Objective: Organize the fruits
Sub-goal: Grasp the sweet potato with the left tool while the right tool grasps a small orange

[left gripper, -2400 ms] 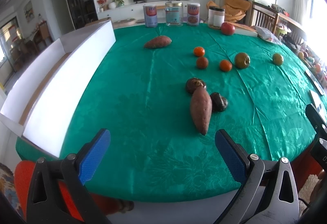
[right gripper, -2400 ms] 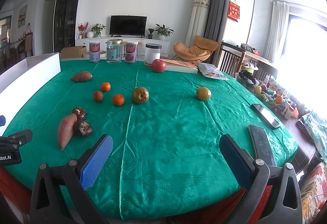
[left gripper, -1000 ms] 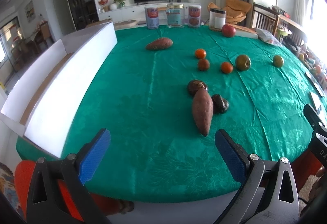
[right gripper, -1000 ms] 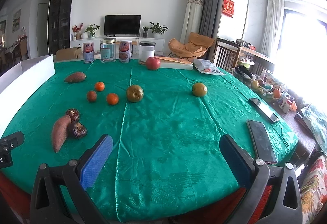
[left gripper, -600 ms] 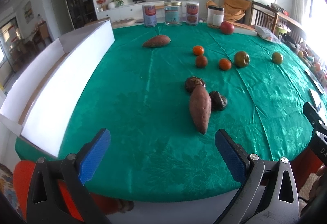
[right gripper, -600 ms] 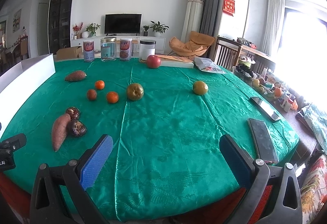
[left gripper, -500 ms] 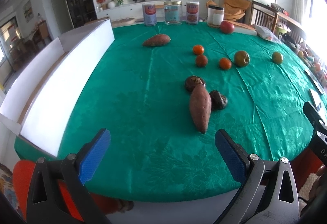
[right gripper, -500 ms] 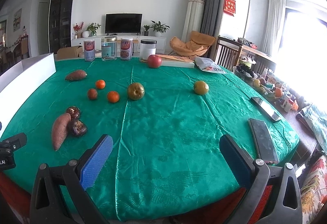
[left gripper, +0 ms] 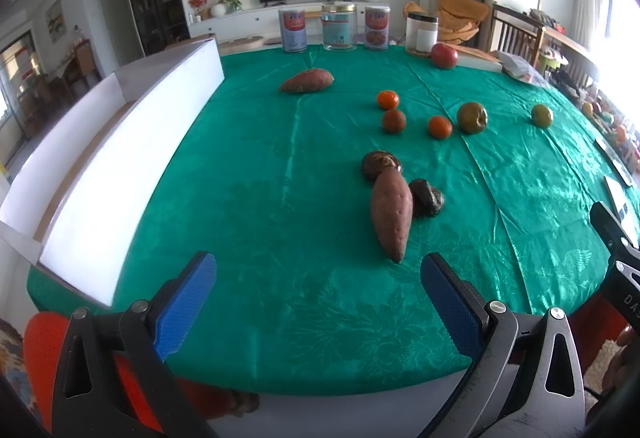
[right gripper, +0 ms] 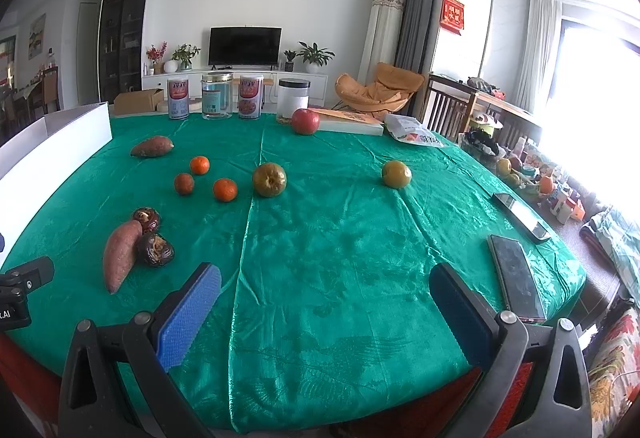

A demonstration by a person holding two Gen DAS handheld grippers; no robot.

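Both grippers hang at the worktop's near edge, left [left gripper: 316, 292] and right [right gripper: 324, 296], fingers spread wide and empty. The fruit lies mid-worktop: oranges [right gripper: 225, 189], a pear [right gripper: 269, 179], an apple [right gripper: 305, 121] toward the far edge. They look firm, round and prone to roll, so I'd grip each across its middle.

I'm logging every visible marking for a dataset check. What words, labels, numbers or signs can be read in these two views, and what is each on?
"DAS", cut off by the frame: right gripper's body, left wrist view.
".AI", cut off: left gripper's body, right wrist view.
Labels on the three tins and the jar: too small to read.
Red wall hanging: characters blurred.
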